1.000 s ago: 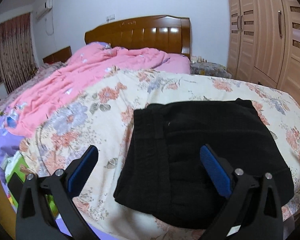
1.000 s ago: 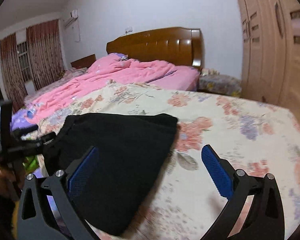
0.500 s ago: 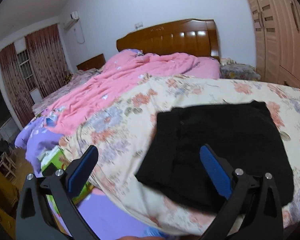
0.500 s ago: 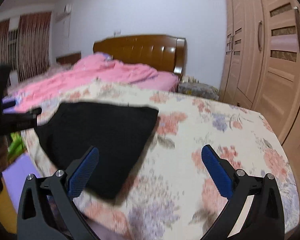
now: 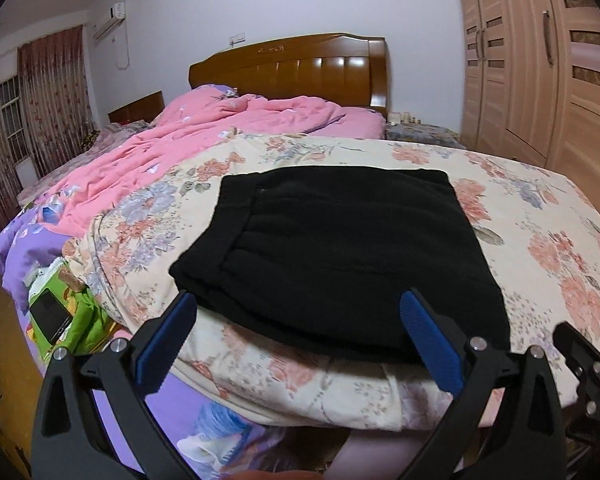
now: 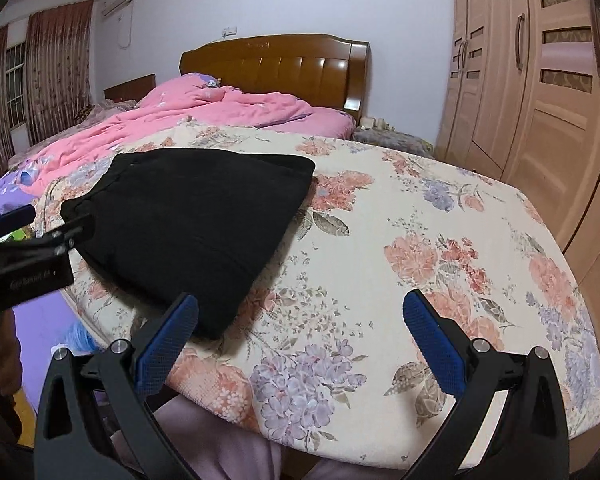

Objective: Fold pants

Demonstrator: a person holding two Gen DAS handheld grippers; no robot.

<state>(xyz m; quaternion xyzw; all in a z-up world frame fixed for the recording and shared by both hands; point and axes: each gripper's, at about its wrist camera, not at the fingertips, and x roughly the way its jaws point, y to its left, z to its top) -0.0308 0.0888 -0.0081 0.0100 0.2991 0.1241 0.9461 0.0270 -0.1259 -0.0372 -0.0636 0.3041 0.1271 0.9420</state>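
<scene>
The black pants (image 5: 340,248) lie folded in a flat rectangle on the floral bedspread (image 5: 540,208), near the bed's foot edge. My left gripper (image 5: 300,328) hovers open just short of the pants' near edge, holding nothing. In the right wrist view the pants (image 6: 196,220) sit at the left, and my right gripper (image 6: 300,328) stands open over the floral bedspread (image 6: 440,220) to their right, empty. The left gripper (image 6: 28,236) shows at the left edge of that view. A bit of the right gripper (image 5: 588,356) appears at the right edge of the left wrist view.
A pink quilt (image 5: 204,136) is bunched toward the wooden headboard (image 5: 300,68). Wardrobe doors (image 6: 540,80) line the right wall. A purple sheet (image 5: 24,248) and a green item with a dark phone (image 5: 52,316) lie at the left. The person's legs (image 6: 228,448) are below.
Both grippers have drawn back from the bed and lifted a little, staying open. The left view has swung so the folded pants sit centred; the pants have not moved.
</scene>
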